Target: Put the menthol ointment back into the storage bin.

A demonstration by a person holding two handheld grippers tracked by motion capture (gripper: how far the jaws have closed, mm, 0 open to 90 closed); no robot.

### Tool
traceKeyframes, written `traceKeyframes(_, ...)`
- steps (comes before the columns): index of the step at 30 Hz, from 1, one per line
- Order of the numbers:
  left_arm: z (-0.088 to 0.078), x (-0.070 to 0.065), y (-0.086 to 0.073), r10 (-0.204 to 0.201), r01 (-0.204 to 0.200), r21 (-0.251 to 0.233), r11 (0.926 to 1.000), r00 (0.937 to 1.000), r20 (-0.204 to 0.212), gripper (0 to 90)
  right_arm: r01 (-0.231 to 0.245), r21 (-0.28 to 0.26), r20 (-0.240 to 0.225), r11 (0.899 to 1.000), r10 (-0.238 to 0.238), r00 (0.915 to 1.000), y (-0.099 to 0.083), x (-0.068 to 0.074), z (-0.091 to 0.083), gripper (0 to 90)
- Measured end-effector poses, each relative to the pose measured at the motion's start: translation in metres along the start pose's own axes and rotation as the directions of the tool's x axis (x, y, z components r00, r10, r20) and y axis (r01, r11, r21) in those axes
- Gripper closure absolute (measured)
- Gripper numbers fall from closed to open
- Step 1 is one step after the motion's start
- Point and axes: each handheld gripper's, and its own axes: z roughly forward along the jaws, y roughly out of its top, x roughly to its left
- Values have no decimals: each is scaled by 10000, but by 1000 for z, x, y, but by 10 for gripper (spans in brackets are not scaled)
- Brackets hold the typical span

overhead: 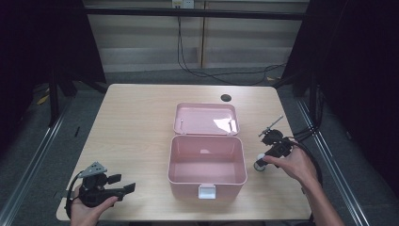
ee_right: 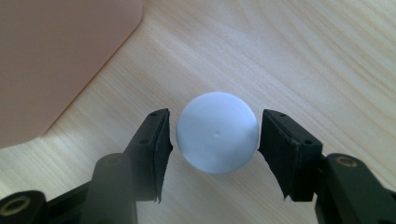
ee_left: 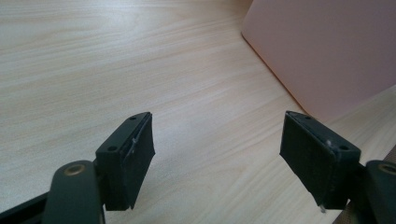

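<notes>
A pink box (overhead: 183, 184) stands open in the middle of the table, its inside bare and its lid (overhead: 206, 118) folded back. To its right a small white round-topped object (overhead: 259, 165) stands on the wood. My right gripper (overhead: 262, 160) points down over it. In the right gripper view the white object (ee_right: 217, 137) sits between the pads of the right gripper (ee_right: 215, 150), with thin slivers of gap on each side. My left gripper (overhead: 123, 183) rests near the table's front left, open; in its own view the left gripper (ee_left: 217, 154) holds nothing, with the box wall (ee_left: 327, 51) ahead.
A dark round hole (overhead: 226, 98) lies in the tabletop behind the lid. Bare wood spreads to the left of the box. Black cables (overhead: 211, 75) trail over the floor beyond the far edge, and dark frame posts stand at both sides.
</notes>
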Motion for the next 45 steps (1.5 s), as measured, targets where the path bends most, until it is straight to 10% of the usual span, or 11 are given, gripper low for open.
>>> traceKeyframes(45, 2, 0, 0, -16, 16, 103, 9999, 10000, 42, 257, 746, 665, 18, 9950, -749, 9972, 6, 7, -12, 512)
